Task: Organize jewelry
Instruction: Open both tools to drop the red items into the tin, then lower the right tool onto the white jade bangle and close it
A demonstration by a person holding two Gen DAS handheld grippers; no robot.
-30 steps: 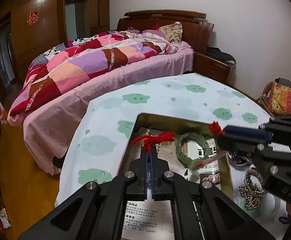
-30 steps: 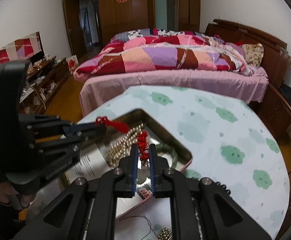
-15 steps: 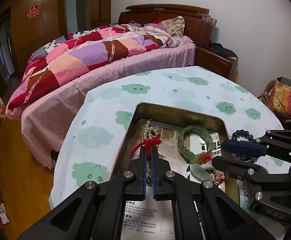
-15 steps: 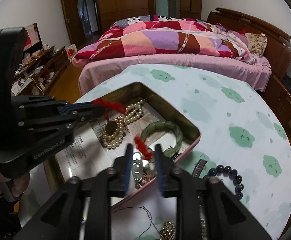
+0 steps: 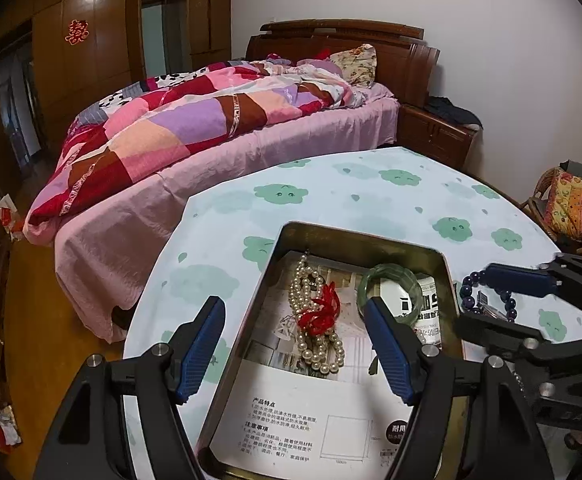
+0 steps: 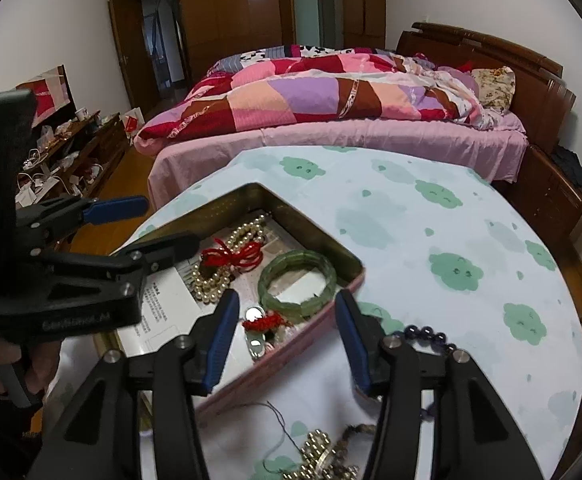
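Note:
An open metal tin (image 5: 283,240) lies on the table. Inside it are a pearl necklace (image 5: 317,344) with a red cord (image 5: 321,310) on top and a green bangle (image 5: 391,284). My left gripper (image 5: 293,304) hovers over the pearls, its jaws opening, with nothing pressed between the pads. My right gripper (image 6: 286,298) stands over the tin's near corner, jaws also opening, above a small pendant on a red cord (image 6: 263,322) that lies loose in the tin (image 6: 311,232). The bangle (image 6: 297,280) lies just beyond it.
A dark bead bracelet (image 6: 427,334) and a pile of metallic beads (image 6: 323,456) lie on the cloud-print tablecloth (image 6: 431,240) outside the tin. A printed leaflet (image 5: 291,420) lines the tin. A bed (image 5: 211,140) stands behind the table, and a cushioned chair (image 5: 571,204) at the right.
Both grippers have gone from shut to open. The red cord held by the left now lies on the pearls; the right's red-corded pendant lies in the tin's near corner.

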